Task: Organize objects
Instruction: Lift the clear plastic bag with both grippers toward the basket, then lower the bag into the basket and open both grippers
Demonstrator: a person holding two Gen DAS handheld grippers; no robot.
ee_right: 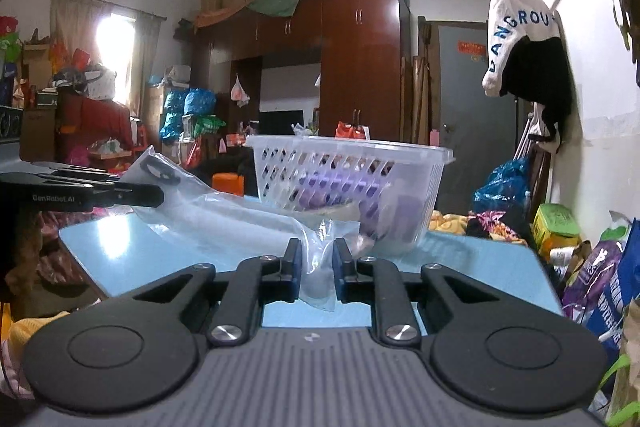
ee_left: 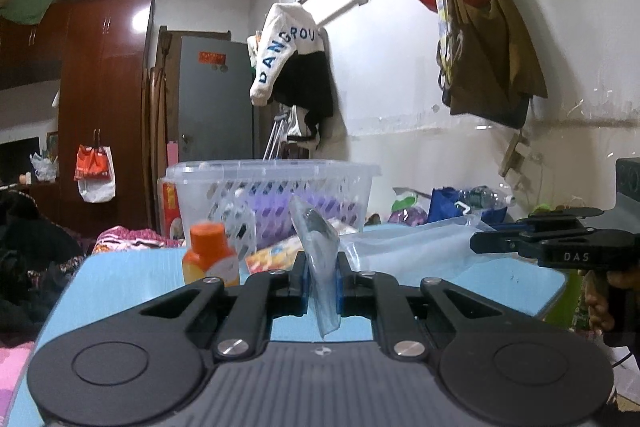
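The clear plastic bag [ee_right: 224,203] lay across the blue table [ee_left: 120,275], stretched between both grippers, just in front of the white basket [ee_right: 352,179]. It looked light, limp and slippery, so gripping the edges seemed sensible. The left gripper [ee_left: 323,277] was clamped on one end, the right gripper [ee_right: 317,263] on the other. Only the left view showed an orange-capped bottle [ee_left: 210,253] beside the basket

A clear, glossy plastic bag [ee_left: 320,259], a translucent perforated plastic basket [ee_right: 348,179] and a smooth, pale-blue table [ee_right: 120,243] with sheen.
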